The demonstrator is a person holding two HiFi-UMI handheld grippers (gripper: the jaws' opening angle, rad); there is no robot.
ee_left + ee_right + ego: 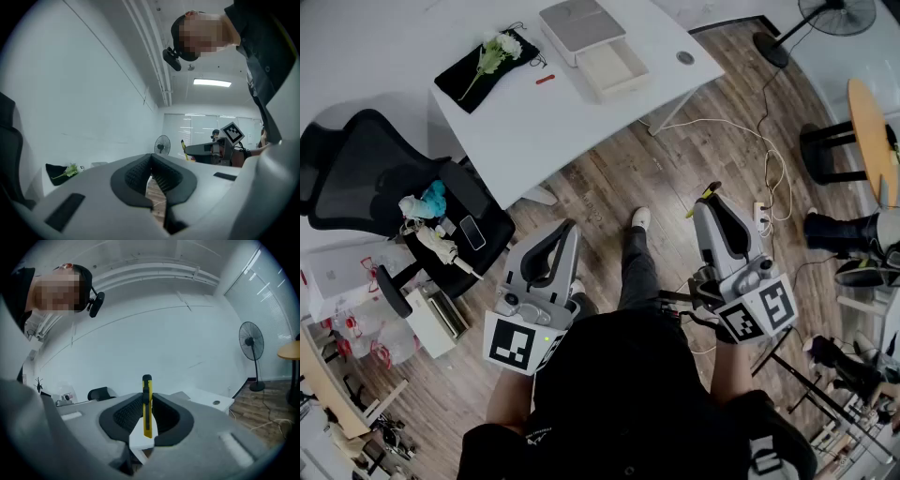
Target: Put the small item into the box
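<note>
Short of the white table (534,141) in the head view, my left claw (566,228) and right claw (713,193) hang over wood floor (609,187). On that table: grey box (579,25) with its tray slid open, at its right end; black cloth (473,73) at its left end; small red thing (545,80) mid-table. Left gripper view: my jaws pressed together, nothing between. Right gripper view: my jaws clamp a yellow utility knife (147,416), upright, well apart from the table behind.
</note>
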